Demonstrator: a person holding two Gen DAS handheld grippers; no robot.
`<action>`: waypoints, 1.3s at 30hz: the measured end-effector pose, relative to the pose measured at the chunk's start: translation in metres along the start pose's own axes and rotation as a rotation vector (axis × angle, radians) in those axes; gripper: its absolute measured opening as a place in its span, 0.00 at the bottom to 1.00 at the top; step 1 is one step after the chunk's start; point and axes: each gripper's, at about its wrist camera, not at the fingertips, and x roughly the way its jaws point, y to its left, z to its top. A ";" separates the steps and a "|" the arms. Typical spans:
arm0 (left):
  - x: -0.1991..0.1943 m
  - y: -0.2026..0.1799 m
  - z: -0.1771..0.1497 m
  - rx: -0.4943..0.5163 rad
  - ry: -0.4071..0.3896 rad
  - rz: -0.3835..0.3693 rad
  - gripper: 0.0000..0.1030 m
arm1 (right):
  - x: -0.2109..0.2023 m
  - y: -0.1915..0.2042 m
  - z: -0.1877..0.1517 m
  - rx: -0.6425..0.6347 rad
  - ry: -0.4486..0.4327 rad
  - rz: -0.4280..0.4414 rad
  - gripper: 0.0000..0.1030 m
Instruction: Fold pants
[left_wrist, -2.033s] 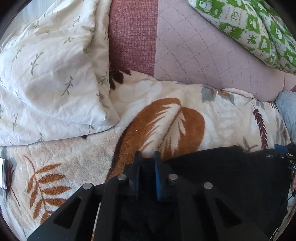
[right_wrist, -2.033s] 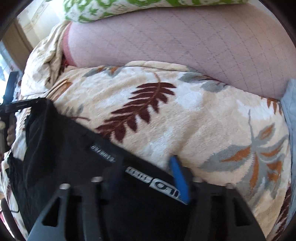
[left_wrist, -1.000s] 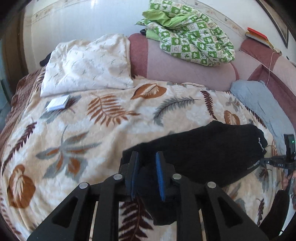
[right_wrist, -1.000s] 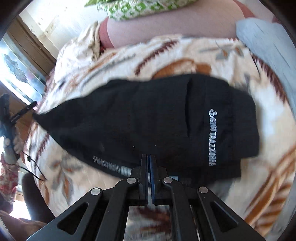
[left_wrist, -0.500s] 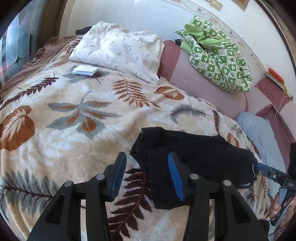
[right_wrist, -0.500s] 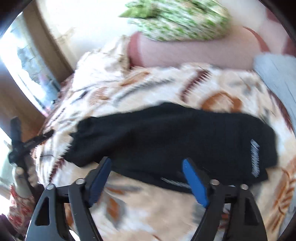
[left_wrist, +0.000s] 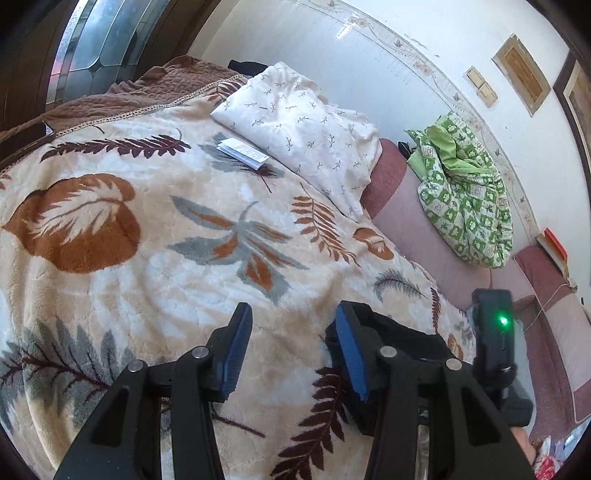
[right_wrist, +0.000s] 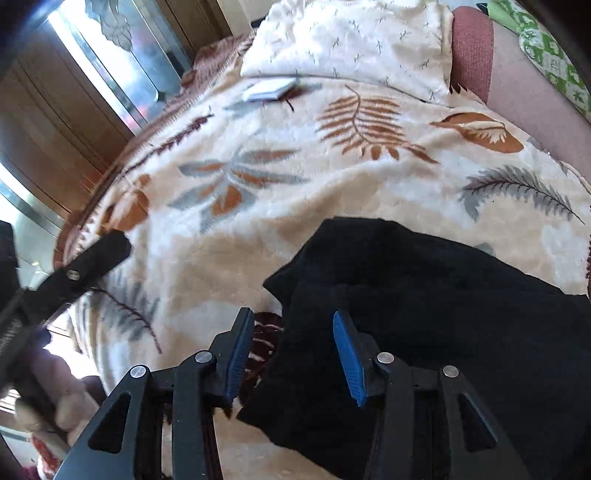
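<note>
Black soft-knit pants (right_wrist: 424, 314), already doubled over, lying on the cream fleece blanket with brown and grey leaf print (right_wrist: 332, 184), well short of the white sprigged pillow (right_wrist: 351, 40) at its far end. Above the pants' near folded end, right gripper (right_wrist: 293, 354): jaws closing, pads not yet pressing cloth. Beside that end, over bare blanket, left gripper (left_wrist: 291, 354): released, empty. Likely risks: pinching only the top layer, dragging the fold askew, or snagging blanket pile.

Black triangular-framed left gripper (left_wrist: 291, 350), right gripper (right_wrist: 293, 350), blue-padded jaws, silver screws, green indicator light
</note>
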 end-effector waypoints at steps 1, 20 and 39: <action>0.001 0.000 -0.001 -0.002 0.005 -0.003 0.45 | 0.002 -0.001 -0.004 0.000 -0.001 -0.026 0.24; 0.017 0.007 -0.003 -0.039 0.047 -0.022 0.46 | 0.011 -0.018 0.069 0.217 -0.085 0.105 0.10; 0.045 0.001 -0.029 -0.067 0.156 -0.050 0.55 | -0.133 -0.134 -0.165 0.362 -0.298 -0.165 0.76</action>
